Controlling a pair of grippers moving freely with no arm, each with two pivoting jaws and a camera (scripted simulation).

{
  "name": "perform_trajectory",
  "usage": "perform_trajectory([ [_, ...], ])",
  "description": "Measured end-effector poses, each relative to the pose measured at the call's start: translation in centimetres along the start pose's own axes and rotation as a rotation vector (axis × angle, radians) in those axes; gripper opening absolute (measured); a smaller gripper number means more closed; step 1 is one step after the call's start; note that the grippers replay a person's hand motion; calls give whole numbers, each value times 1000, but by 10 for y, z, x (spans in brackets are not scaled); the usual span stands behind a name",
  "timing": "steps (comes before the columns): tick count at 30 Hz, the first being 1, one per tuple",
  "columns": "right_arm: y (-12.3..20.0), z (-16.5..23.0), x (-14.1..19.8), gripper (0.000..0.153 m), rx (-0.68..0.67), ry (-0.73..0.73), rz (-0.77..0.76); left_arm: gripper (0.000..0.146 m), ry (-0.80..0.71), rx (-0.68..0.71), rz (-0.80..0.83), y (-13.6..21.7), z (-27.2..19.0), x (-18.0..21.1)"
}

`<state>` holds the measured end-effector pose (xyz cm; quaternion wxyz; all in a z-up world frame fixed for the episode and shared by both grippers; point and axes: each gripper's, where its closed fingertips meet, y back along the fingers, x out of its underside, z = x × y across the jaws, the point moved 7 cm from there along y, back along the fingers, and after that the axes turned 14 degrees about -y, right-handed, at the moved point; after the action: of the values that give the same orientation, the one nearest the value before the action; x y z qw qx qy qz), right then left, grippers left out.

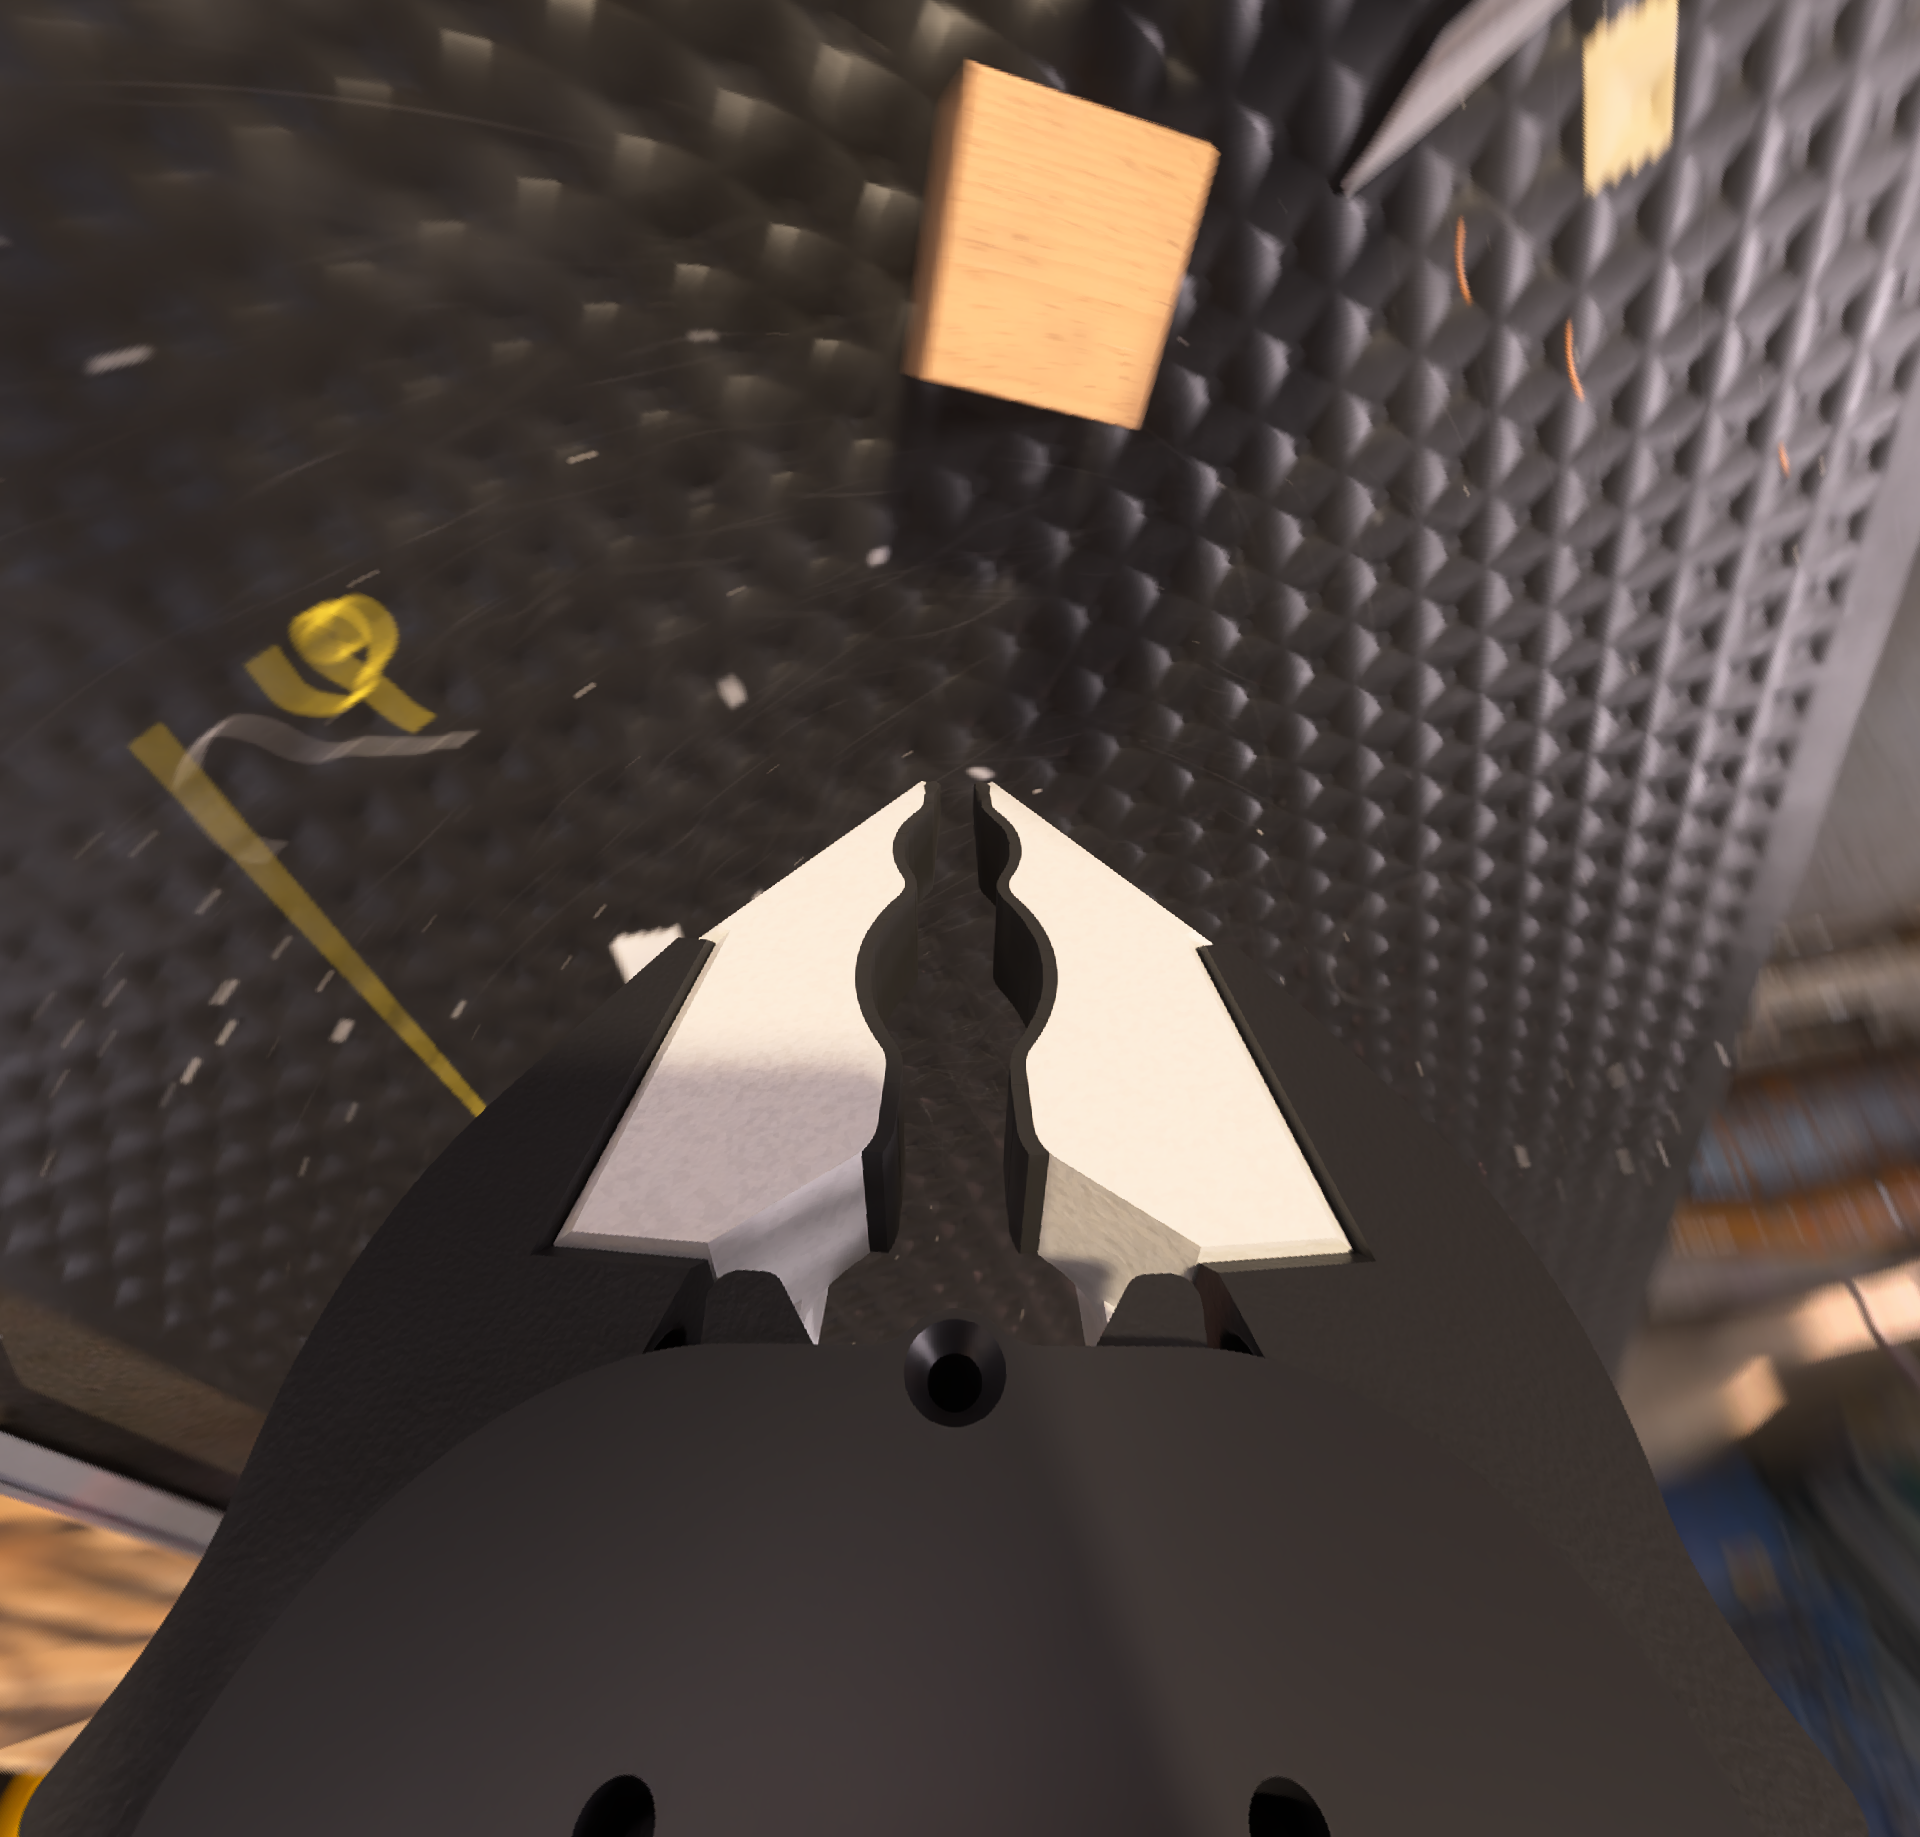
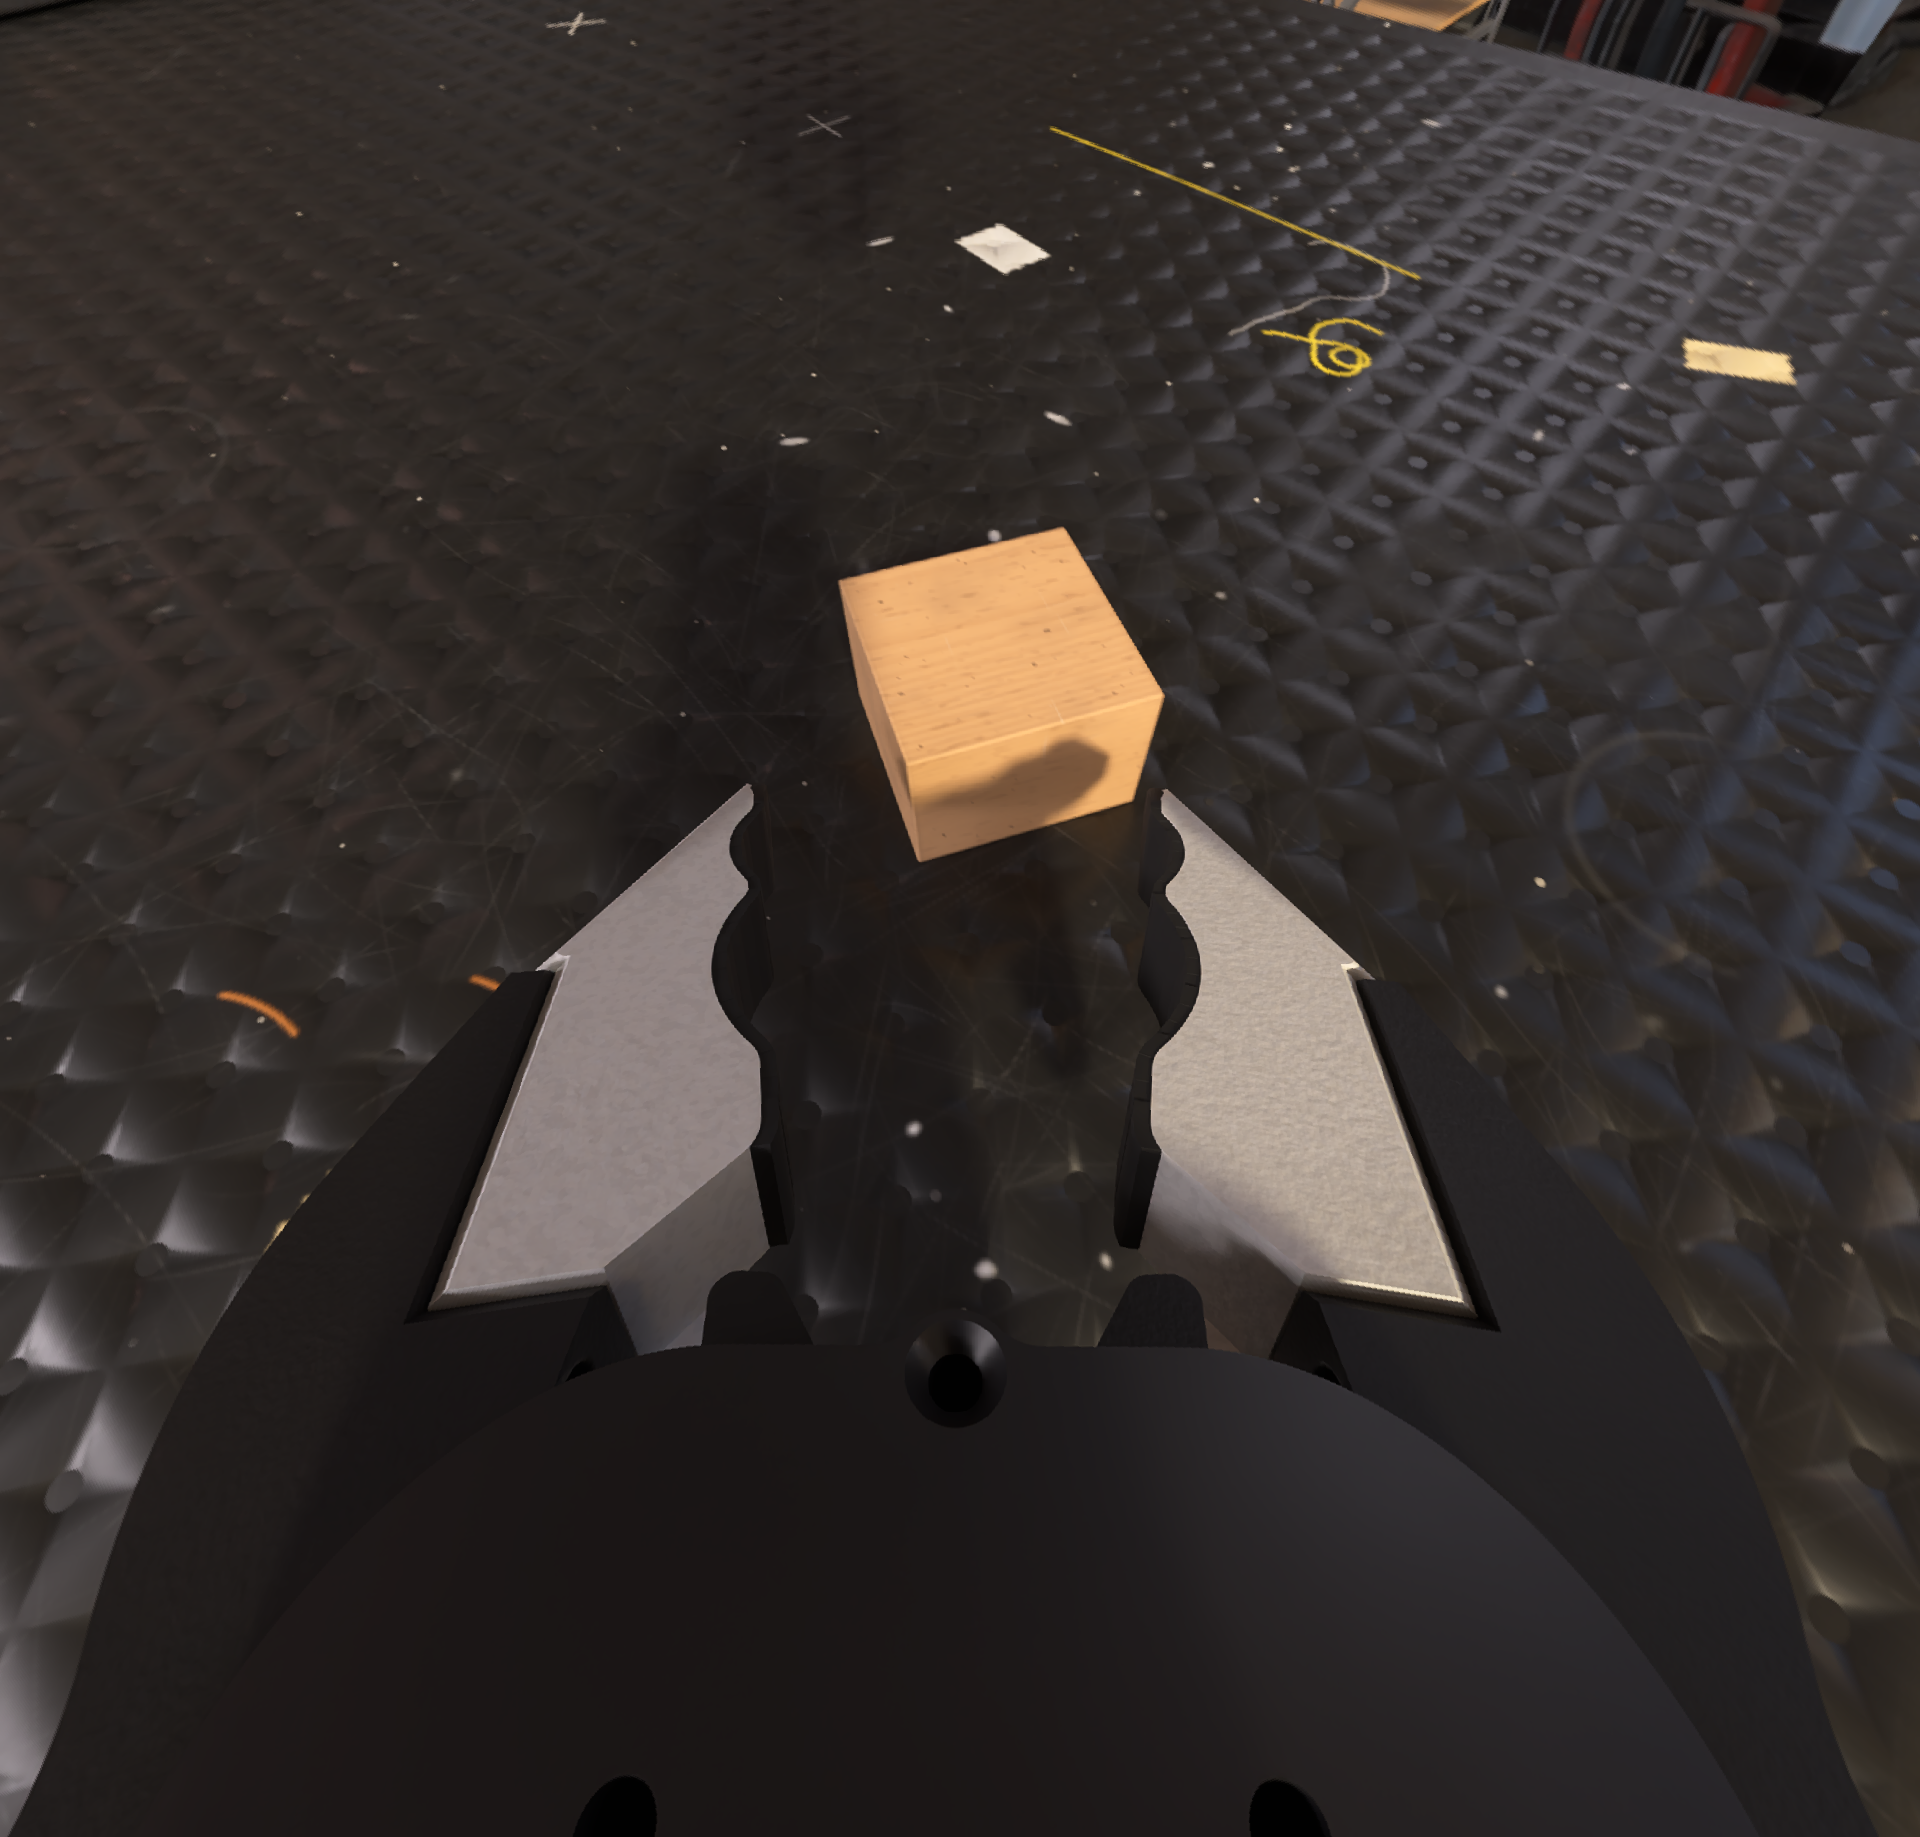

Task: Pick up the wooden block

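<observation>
1. Jaws, right gripper (image 2: 956, 811): black body with pale grey finger plates, lower centre of the right wrist view; fingers spread wide apart and holding nothing.
2. Jaws, left gripper (image 1: 953, 788): black body with white finger plates, lower centre of the left wrist view; fingers drawn nearly together, only a thin slit between the tips, nothing between them.
3. Light tan wooden block (image 2: 997, 691), cube-shaped with visible grain: centre of the right wrist view, resting on the mat just ahead of the right gripper's fingertips, turned at an angle to them; its near lower corner lies about level with the tips, toward the right finger. Whether it touches either finger cannot be told. A dark shadow falls on its near face. In the left wrist view the same block (image 1: 1060, 244) sits in the upper centre, well apart from the left gripper.
4. Black mat with raised pyramid-stud texture (image 2: 416, 437): covers the work surface across both views; scuffed, with pale specks.
5. Yellow chalk line with curled scribble (image 2: 1340, 348): upper right of the right wrist view; left of centre in the left wrist view (image 1: 332, 670).
6. Small white square patch (image 2: 1003, 249): upper centre of the right wrist view.
7. Pale yellow rectangular tape piece (image 2: 1737, 362): right side of the right wrist view; upper right of the left wrist view (image 1: 1629, 114).
8. Short orange arc mark (image 2: 260, 1013): left of the right wrist view.
</observation>
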<state>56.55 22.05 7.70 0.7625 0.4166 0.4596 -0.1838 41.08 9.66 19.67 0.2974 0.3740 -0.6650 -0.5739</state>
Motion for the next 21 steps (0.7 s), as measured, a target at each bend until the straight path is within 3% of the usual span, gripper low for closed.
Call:
perform_trajectory([
  [4,-6,7,-3,74,-17,42,-15,2,247,-436,-231,91,-16,78],
  [7,-11,4,-9,79,-9,146,-14,0,501,-674,-361,124,-33,148],
  [11,-12,-7,-23,78,-35,211,-9,0,645,-686,-408,112,-52,194],
  [15,-18,-13,-29,80,-221,158,57,0,676,-629,-368,93,-54,201],
  [21,-39,-15,-28,87,-217,247,170,0,722,-654,-392,85,-56,200],
])
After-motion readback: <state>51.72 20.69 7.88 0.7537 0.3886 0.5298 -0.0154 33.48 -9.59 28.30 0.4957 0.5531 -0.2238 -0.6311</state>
